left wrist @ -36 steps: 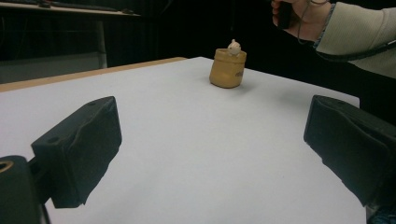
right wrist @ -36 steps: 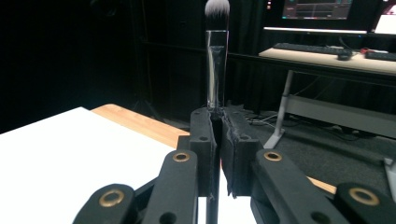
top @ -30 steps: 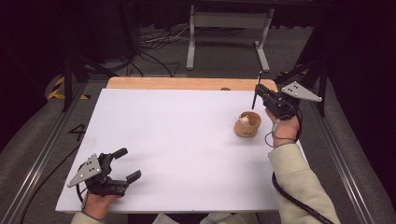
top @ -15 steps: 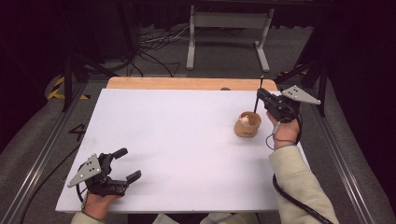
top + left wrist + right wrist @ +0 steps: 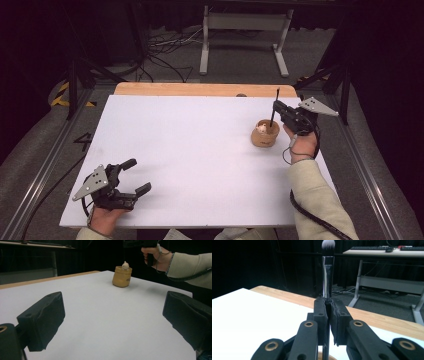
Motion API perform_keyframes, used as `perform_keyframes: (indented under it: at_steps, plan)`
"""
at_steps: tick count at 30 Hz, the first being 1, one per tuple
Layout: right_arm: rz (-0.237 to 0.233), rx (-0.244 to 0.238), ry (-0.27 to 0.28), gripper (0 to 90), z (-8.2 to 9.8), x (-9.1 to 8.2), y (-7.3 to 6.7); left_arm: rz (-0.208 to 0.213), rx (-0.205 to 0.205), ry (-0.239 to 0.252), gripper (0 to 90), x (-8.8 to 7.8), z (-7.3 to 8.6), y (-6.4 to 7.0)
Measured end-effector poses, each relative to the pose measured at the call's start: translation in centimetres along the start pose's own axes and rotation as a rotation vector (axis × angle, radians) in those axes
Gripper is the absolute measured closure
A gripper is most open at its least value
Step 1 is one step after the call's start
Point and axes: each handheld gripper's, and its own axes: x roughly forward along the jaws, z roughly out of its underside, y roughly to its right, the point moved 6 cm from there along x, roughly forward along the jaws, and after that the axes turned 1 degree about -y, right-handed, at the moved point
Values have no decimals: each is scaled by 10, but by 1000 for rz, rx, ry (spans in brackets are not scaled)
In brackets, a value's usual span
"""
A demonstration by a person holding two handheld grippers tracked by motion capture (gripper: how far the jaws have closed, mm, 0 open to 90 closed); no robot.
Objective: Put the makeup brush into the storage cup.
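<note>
Two grippers: right gripper (image 5: 278,107) clamped on an upright makeup brush (image 5: 327,270), held just above the tan cup (image 5: 265,133) — likely lowering it in next, needing a straight descent. Left gripper (image 5: 134,176) idle, jaws apart.

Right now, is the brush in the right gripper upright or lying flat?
Upright. The right gripper has its jaws clamped on the brush, bristles up, and its handle points down toward the small wooden cup.
</note>
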Motion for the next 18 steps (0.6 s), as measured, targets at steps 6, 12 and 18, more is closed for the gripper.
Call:
perform_keyframes:
  at_steps: [6,12,18]
  plan:
    - [1,4,-19,836,7,2,1,1,2,-1,47,0,0,0]
    - [-1,25,-32,836,13,3,1,1,0,1,47,0,0,0]
    - [-7,28,-49,834,19,4,0,1,2,-1,47,0,0,0]
